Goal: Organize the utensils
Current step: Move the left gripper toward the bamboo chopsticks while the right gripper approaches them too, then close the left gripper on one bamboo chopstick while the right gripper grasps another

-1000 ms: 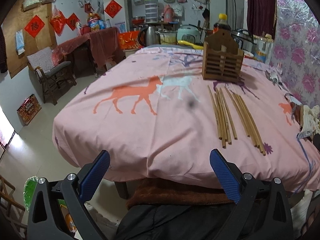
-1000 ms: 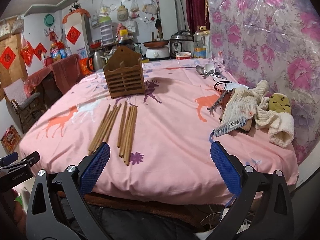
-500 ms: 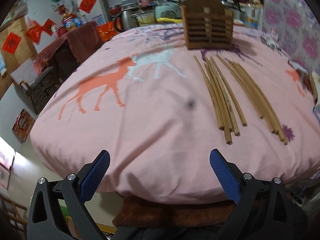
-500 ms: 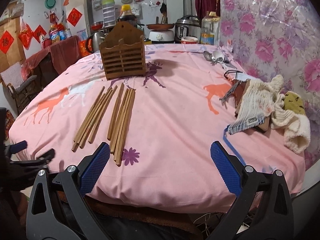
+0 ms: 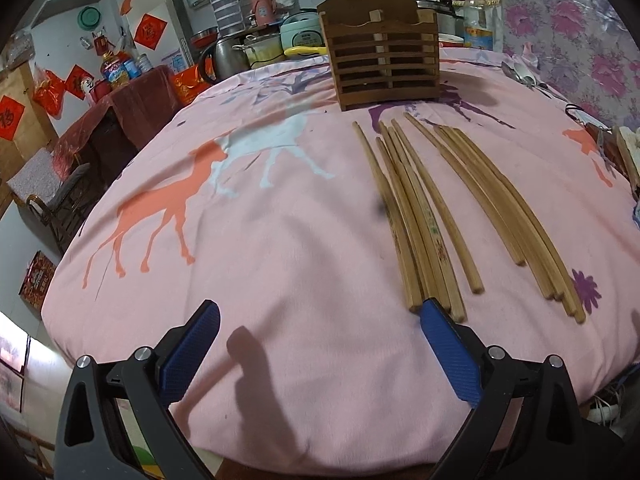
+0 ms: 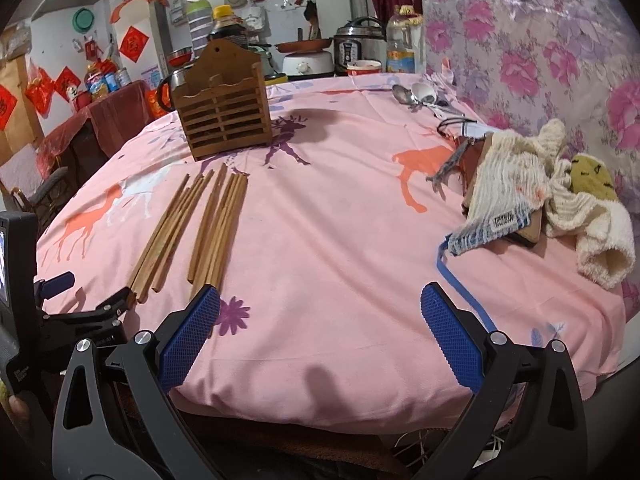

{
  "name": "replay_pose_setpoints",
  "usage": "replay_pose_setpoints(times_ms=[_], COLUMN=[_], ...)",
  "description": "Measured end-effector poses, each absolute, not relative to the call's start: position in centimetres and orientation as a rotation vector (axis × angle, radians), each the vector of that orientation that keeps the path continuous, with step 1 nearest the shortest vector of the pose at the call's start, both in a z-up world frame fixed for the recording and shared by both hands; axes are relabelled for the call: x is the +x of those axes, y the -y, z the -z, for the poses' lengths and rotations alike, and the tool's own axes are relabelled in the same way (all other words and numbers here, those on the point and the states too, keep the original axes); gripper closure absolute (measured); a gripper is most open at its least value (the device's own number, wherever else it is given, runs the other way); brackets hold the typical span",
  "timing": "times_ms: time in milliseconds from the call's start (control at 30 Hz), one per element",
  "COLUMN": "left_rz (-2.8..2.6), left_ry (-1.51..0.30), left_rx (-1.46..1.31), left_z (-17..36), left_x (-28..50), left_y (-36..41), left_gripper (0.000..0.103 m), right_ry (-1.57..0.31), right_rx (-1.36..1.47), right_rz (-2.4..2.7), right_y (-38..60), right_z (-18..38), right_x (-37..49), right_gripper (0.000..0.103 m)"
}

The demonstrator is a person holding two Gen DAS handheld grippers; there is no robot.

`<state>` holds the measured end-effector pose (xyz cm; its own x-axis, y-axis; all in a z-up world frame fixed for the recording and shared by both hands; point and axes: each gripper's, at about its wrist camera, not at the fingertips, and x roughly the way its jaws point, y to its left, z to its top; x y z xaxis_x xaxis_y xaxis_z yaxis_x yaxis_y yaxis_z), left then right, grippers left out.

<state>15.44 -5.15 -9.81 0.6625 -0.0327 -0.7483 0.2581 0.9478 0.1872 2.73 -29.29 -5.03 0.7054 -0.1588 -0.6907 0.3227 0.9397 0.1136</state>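
Several wooden chopsticks point(image 5: 432, 208) lie in two loose bundles on the pink tablecloth point(image 5: 280, 240), pointing toward a slatted wooden utensil holder point(image 5: 386, 68) at the far side. My left gripper point(image 5: 320, 344) is open and empty over the near edge, its right finger just short of the nearest chopstick ends. My right gripper point(image 6: 320, 332) is open and empty, with the chopsticks point(image 6: 216, 224) to its front left and the holder point(image 6: 224, 120) beyond. The left gripper's body point(image 6: 80, 312) shows at the left edge of the right wrist view.
Metal spoons point(image 6: 416, 96) lie at the far right of the table. A pile of cloths and a dark case point(image 6: 532, 196) sits on the right side, with a blue strap point(image 6: 460, 280) trailing toward me. Pots, a kettle and bottles crowd the back. A flowered wall is at right.
Both grippers have moved forward over the table's near edge, closer to the chopsticks. The left gripper has shifted right toward the left bundle. Both stay open.
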Motion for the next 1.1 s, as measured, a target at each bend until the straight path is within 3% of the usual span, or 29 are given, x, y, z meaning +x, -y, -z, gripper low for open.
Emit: replay_pose_setpoints(times_ms=[133, 333, 467, 533, 600, 667, 833, 1033, 1100], left_rz=[0.097, 0.090, 0.143, 0.153, 0.172, 0.186, 0.127, 0.118, 0.109], left_ry=[-0.824, -0.856, -0.826, -0.807, -0.813, -0.836, -0.848, -0.854, -0.847], left_rx=[0.270, 0.197, 0.242, 0.269, 0.255, 0.227, 0.160, 0.127, 0.137], left_z=[9.7, 9.6, 9.5, 9.6, 9.6, 9.5, 9.6, 9.5, 9.6], left_x=[16.9, 17.1, 17.0, 17.1, 17.2, 17.2, 16.0, 15.5, 15.4], left_y=[4.2, 1.6, 3.8, 5.0, 5.0, 4.2, 0.2, -0.6, -0.4], left_gripper=[0.006, 0.016, 0.025, 0.036, 0.071, 0.091, 0.088, 0.087, 0.083], right_ry=[-0.762, -0.759, -0.755, -0.748, -0.733, -0.728, -0.740, -0.840, -0.833], right_rx=[0.237, 0.235, 0.213, 0.209, 0.207, 0.203, 0.097, -0.004, -0.038], right_rz=[0.265, 0.261, 0.255, 0.255, 0.250, 0.236, 0.140, -0.006, -0.013], right_y=[29.2, 29.1, 28.5, 28.5, 28.5, 28.6, 27.0, 23.5, 22.8], right_z=[5.7, 5.5, 5.3, 5.2, 4.9, 4.9, 5.7, 8.5, 8.8], right_x=[3.0, 3.0, 3.0, 2.8, 2.6, 2.5, 2.9, 3.8, 3.7], right_gripper=[0.006, 0.006, 0.006, 0.006, 0.006, 0.007, 0.015, 0.043, 0.044])
